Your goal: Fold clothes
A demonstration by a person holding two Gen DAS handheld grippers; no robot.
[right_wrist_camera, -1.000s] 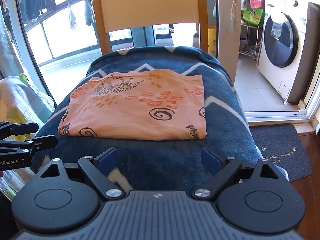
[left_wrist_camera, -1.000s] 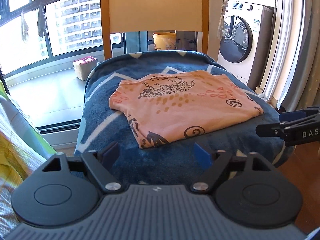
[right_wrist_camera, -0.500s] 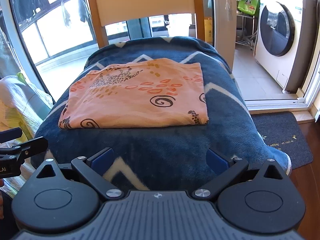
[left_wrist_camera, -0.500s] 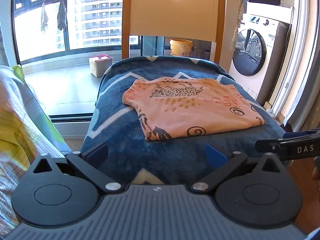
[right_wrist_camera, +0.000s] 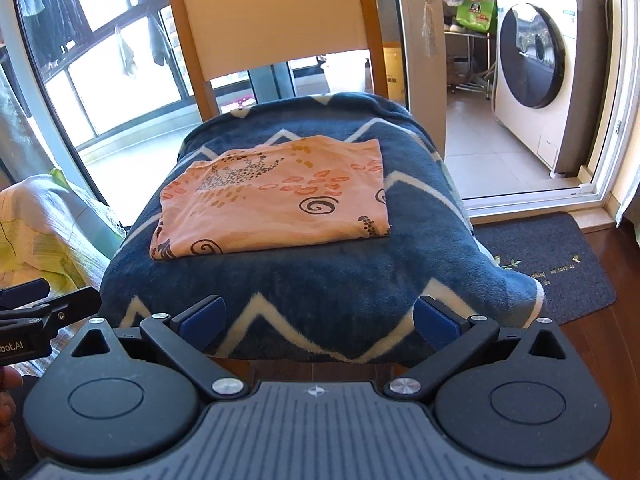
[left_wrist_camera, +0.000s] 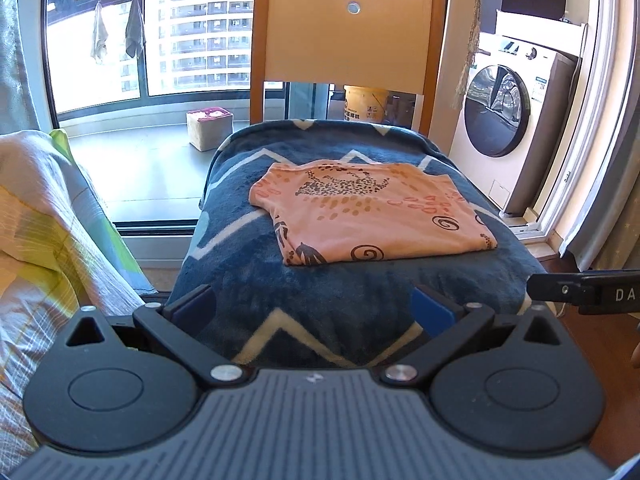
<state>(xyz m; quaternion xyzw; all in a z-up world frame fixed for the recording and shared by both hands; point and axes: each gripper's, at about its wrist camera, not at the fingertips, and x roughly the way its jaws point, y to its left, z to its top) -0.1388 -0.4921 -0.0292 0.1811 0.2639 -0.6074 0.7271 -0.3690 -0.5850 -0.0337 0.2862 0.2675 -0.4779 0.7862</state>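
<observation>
A peach patterned garment lies folded into a flat rectangle on a blue zigzag blanket that covers a chair seat. It also shows in the right wrist view. My left gripper is open and empty, held back from the seat's front edge. My right gripper is open and empty, also short of the front edge. Each gripper's tip shows at the side of the other's view: the right one, the left one.
A wooden chair back rises behind the seat. A washing machine stands at the right, a dark doormat on the floor beside the chair. Striped yellow-green bedding lies at the left. A window wall is behind.
Both grippers have drawn back and away from the seat, so the folded garment looks smaller and farther. Both stay open and empty. The garment has not moved.
</observation>
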